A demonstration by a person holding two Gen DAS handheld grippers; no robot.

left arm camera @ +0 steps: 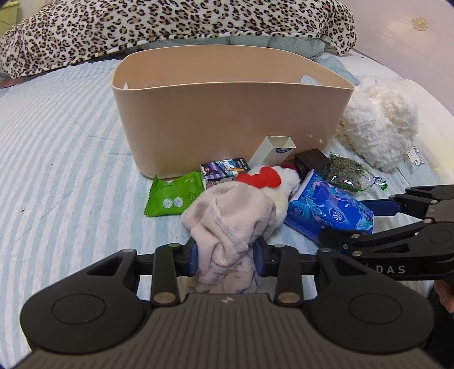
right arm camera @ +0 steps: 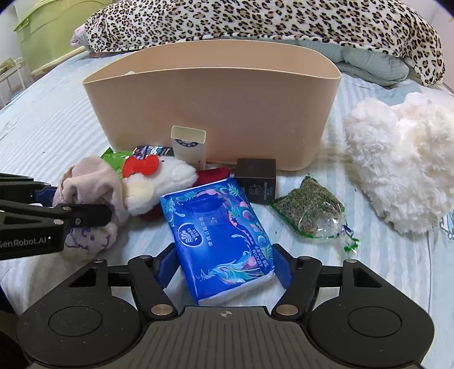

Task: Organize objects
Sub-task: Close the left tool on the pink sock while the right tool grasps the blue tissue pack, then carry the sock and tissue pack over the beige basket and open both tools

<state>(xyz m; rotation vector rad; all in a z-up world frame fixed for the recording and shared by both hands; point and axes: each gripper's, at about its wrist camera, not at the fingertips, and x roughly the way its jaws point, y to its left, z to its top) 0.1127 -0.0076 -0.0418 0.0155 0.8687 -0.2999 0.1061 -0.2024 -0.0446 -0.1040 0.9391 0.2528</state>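
A beige bin [left arm camera: 227,119] stands on the striped bed, also in the right wrist view [right arm camera: 210,108]. My left gripper [left arm camera: 227,255] is shut on a pale pink cloth [left arm camera: 229,218], which also shows at the left of the right wrist view [right arm camera: 90,181]. My right gripper [right arm camera: 224,264] has its fingers on both sides of a blue tissue pack [right arm camera: 221,235], touching it; the pack also shows in the left wrist view [left arm camera: 326,210]. A white plush with a red bow [right arm camera: 159,178] lies between cloth and pack.
In front of the bin lie a green packet [left arm camera: 173,195], a small printed carton [left arm camera: 224,167], an open white box [right arm camera: 188,144], a dark cube box [right arm camera: 256,181] and a bag of dried herbs [right arm camera: 309,213]. A white fluffy item [right arm camera: 397,164] lies right. A leopard blanket [right arm camera: 255,22] lies behind.
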